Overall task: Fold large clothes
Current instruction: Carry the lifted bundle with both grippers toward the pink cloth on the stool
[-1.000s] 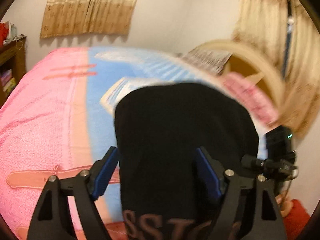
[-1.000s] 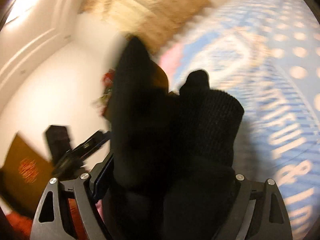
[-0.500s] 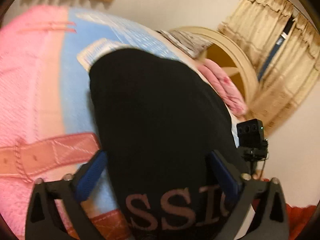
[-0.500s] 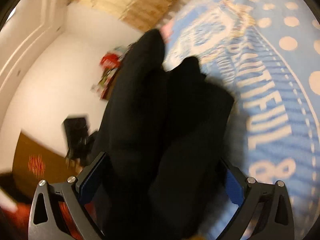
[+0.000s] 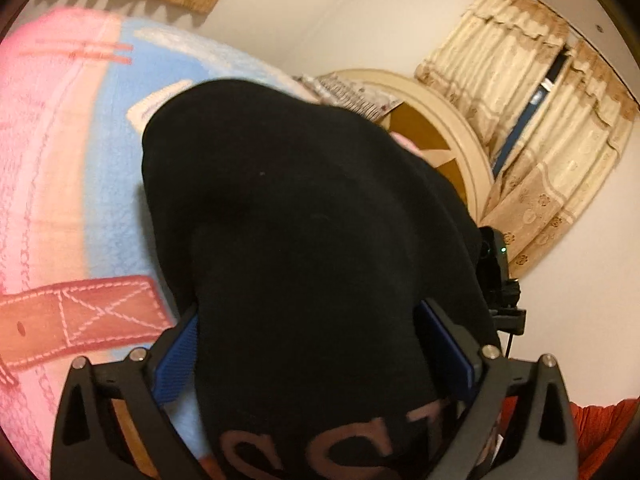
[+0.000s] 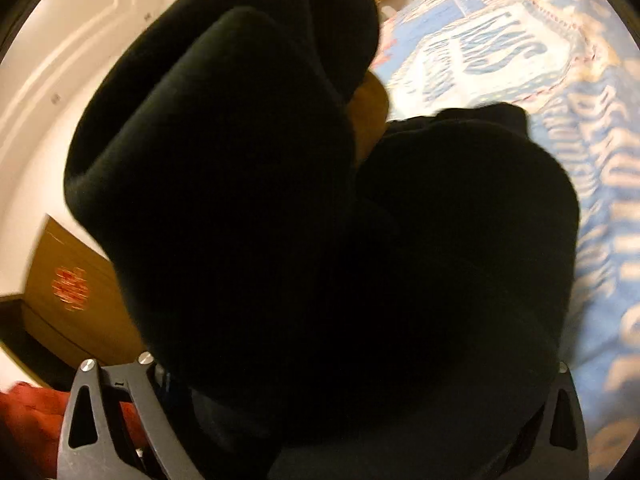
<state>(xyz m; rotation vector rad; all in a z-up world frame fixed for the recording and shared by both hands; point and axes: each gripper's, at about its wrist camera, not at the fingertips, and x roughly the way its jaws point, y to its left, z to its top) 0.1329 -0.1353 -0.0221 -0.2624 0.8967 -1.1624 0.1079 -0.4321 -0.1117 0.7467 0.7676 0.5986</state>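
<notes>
A large black garment (image 5: 304,240) with pale pink lettering near its lower edge fills the left wrist view and drapes over my left gripper (image 5: 312,340). Its blue pads (image 5: 178,356) stand wide apart on either side of the thick cloth. In the right wrist view the same black garment (image 6: 320,220) is bunched in thick folds over my right gripper (image 6: 340,380), hiding its fingertips. Both grippers hold the garment above the bed (image 5: 60,160).
The bed carries a pink and blue blanket (image 6: 520,60) with printed lettering. A round cream headboard (image 5: 452,120) and beige curtains (image 5: 552,140) stand behind. A brown cardboard box (image 6: 68,284) and red cloth (image 6: 28,420) lie to the left in the right wrist view.
Both grippers have carried the garment closer over the bed. The cloth now covers more of each view, and the right gripper's fingers are hidden.
</notes>
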